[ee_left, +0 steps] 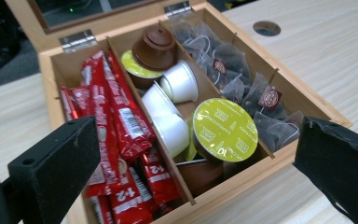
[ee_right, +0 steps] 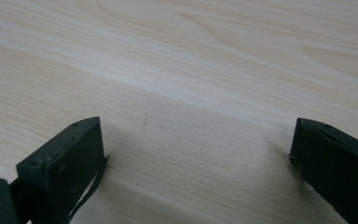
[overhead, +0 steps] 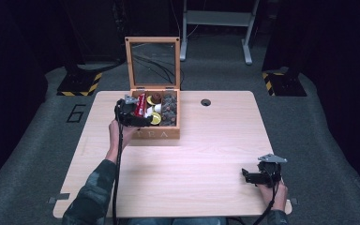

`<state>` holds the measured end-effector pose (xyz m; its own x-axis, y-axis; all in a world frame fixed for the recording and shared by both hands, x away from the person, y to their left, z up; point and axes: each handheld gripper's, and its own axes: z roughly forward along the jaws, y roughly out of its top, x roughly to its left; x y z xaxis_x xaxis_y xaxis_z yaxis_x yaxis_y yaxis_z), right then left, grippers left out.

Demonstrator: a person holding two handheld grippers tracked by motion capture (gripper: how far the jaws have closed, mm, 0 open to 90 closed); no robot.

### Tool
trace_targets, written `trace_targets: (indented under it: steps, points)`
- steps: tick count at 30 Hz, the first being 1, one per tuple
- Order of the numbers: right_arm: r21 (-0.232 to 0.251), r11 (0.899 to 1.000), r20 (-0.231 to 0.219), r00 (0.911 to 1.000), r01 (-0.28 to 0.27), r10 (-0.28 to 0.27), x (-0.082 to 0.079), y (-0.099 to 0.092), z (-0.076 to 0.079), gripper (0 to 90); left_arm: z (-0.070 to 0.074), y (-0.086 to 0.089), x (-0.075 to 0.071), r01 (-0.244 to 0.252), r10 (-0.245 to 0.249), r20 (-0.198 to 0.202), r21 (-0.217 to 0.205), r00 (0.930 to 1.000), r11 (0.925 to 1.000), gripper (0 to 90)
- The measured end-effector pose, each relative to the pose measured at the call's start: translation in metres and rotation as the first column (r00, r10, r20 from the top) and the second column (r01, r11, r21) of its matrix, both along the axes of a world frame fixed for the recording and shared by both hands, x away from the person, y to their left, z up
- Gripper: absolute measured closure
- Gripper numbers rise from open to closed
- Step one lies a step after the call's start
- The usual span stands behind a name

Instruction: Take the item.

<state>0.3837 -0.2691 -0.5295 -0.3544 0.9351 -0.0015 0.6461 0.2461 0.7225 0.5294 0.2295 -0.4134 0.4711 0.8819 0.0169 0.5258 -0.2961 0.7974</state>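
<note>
An open wooden box (overhead: 153,133) with a glass lid stands at the back middle of the table. Three compartments divide it: red sachets (ee_left: 116,126) on the left, coffee capsules in the middle with a green-lidded one (ee_left: 224,129) near the front, and dark tea bags (ee_left: 242,84) on the right. My left gripper (overhead: 143,119) hovers open over the box's front left, its jaws wide apart above the sachets and the box's front wall (ee_left: 242,186). My right gripper (overhead: 247,177) rests low at the table's front right, open, with bare wood (ee_right: 191,116) between its jaws.
The light wooden table (overhead: 192,159) has a round cable hole (overhead: 206,102) behind the box's right side. Yellow-black striped stand bases (overhead: 79,84) sit on the floor beyond the table, and a white frame (overhead: 215,18) stands further back.
</note>
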Motion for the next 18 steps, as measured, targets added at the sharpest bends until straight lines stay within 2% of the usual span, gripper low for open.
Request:
trace_targets:
  steps: [5,10,11,16,18]
  points:
    - [-0.001,1.0,-0.003,1.0,-0.001,0.001,0.0,0.0,0.0,2.3,-0.001,-0.011,0.008,0.006,-0.006,-0.016,0.017,0.9999,0.9998,0.0]
    - [-0.003,1.0,0.003,1.0,0.001,-0.001,0.0,0.0,0.0,2.3,-0.004,-0.02,0.017,0.007,-0.006,-0.022,0.06,0.9997,0.9982,0.2]
    - [-0.002,1.0,0.004,1.0,0.002,-0.002,0.0,0.0,0.0,2.3,-0.006,-0.022,0.021,0.005,-0.002,-0.038,0.06,0.9993,0.9982,0.3]
    - [-0.002,1.0,0.005,1.0,0.001,-0.001,0.0,0.0,0.0,2.3,-0.011,-0.026,0.027,-0.009,0.012,-0.047,0.052,0.9988,0.9986,1.2]
    - [-0.003,1.0,0.005,1.0,-0.001,0.001,0.0,0.0,0.0,2.3,-0.013,-0.031,0.03,-0.001,0.005,-0.059,0.065,0.9982,0.9979,1.8]
